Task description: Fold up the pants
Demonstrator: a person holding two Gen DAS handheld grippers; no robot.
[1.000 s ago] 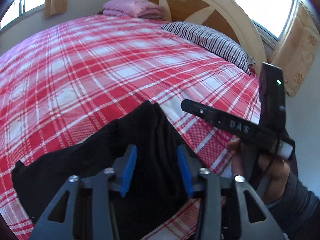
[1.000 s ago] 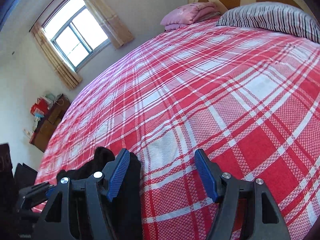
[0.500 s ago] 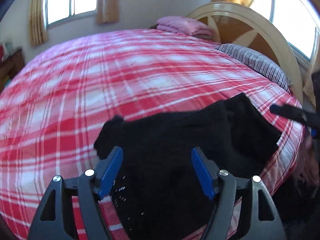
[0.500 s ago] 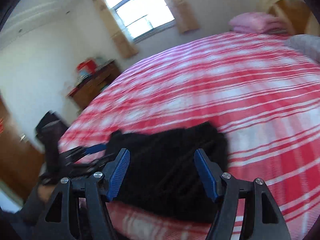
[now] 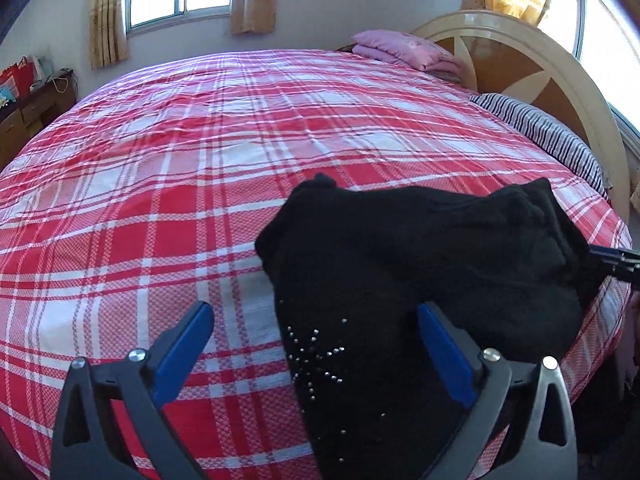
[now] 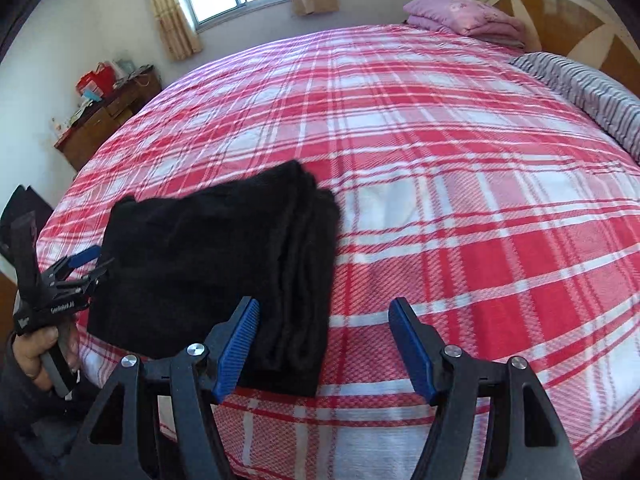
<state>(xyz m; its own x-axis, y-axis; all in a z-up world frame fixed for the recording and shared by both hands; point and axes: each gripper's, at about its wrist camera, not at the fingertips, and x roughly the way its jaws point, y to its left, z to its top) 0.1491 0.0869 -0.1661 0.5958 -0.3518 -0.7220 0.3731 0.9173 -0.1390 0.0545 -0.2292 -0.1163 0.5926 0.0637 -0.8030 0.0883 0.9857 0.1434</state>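
Soft, limp black pants [image 5: 420,264] folded on plaid bed [image 5: 200,160]; best pinched at layered edge; left gripper [image 5: 316,344] just spread wide, right gripper [image 6: 324,344] apart, both empty

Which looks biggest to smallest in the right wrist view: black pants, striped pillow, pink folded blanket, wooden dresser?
1. black pants, clearly largest, though nearest the camera.
2. striped pillow, partly cut off by the frame edge.
3. and 4. pink folded blanket and wooden dresser: they look alike, so unranked.
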